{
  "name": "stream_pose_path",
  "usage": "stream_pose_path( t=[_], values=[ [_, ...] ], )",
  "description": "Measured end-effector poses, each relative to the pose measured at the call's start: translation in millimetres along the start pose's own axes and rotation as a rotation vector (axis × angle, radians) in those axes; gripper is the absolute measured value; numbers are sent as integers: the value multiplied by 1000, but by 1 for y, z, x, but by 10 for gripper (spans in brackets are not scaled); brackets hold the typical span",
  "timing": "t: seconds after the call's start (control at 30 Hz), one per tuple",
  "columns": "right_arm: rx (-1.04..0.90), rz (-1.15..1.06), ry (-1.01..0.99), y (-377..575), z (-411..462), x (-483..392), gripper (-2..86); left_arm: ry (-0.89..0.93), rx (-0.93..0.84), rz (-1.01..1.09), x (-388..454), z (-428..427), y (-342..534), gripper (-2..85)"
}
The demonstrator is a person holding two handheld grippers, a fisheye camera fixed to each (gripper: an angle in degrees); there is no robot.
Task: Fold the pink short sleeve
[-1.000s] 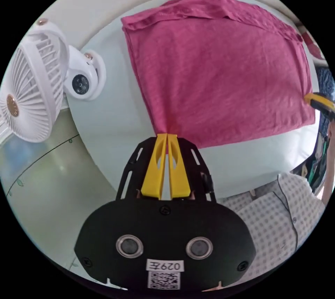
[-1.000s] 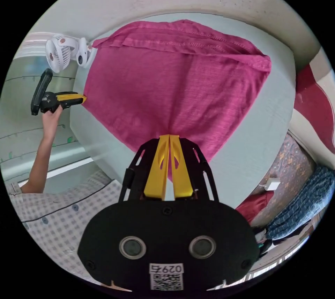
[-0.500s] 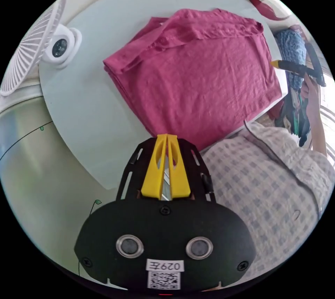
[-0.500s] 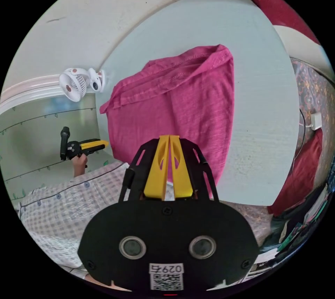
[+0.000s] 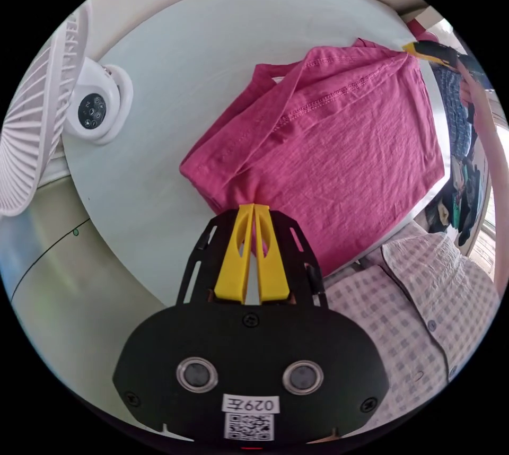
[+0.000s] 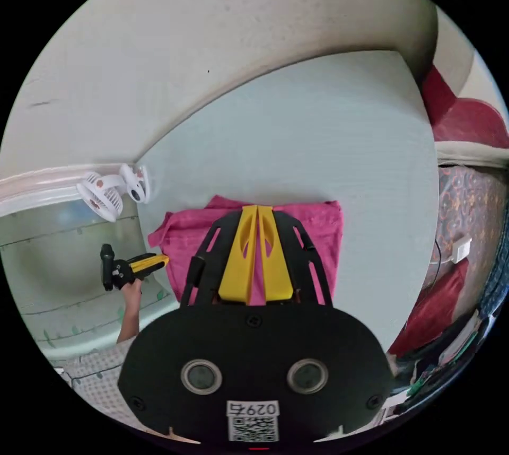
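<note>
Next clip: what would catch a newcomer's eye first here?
The pink shirt, folded on the pale table, stands out. The left gripper is shut on its near corner, and a white fan sits at the table's edge beside it.

The shirt (image 5: 339, 158) just ahead of your left gripper (image 5: 254, 207) is a thin slubbed pink knit, matt, with stitched hems. Your gripper's jaws look like smooth yellow plastic on a matt black plastic frame. The table (image 5: 196, 52) under the shirt is pale, smooth and matt. Off to your left, the fan (image 5: 32, 121) is glossy white plastic. Your own sleeve (image 5: 424, 317) is soft checked cloth.
</note>
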State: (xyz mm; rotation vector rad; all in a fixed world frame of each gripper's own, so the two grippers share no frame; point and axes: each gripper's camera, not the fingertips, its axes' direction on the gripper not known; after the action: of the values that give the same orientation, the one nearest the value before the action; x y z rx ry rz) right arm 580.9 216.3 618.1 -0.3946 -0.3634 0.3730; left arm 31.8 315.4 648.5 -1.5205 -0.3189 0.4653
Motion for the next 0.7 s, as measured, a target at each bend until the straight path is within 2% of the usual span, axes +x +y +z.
stream_pose_path(
  t=[0.1, 0.17, 0.2, 0.27, 0.33, 0.4, 0.5, 0.6, 0.7],
  values=[
    [-2, -29, -214, -4, 3, 6, -5, 29, -56, -11, -2, 4, -11, -10],
    [-114, -95, -332, 5, 26, 0, -5, 13, -53, -20, 1, -1, -19, -10],
    [-153, -106, -327, 9, 34, -2, -5, 8, -33, -29, 2, -4, -21, -10],
    [-323, -151, -192, 23, 72, -11, -5, 26, 2, -31, 7, -8, -33, -10],
    [-421, -168, -44, 30, 98, -13, -5, 0, -62, -12, 9, -2, -49, -10],
    [-410, -185, -80, 31, 106, -15, -5, -24, -44, -62, 3, -8, -56, -10],
    [-425, -159, -117, 26, 116, -14, -6, -120, 100, -243, -18, -37, -43, -10],
    [-448, -128, -132, 22, 126, -18, -6, -30, 228, -316, -37, -56, -21, -10],
    [-417, -201, -69, 23, 132, -45, -6, 184, 247, -237, -33, -44, -4, -10]
  ],
)
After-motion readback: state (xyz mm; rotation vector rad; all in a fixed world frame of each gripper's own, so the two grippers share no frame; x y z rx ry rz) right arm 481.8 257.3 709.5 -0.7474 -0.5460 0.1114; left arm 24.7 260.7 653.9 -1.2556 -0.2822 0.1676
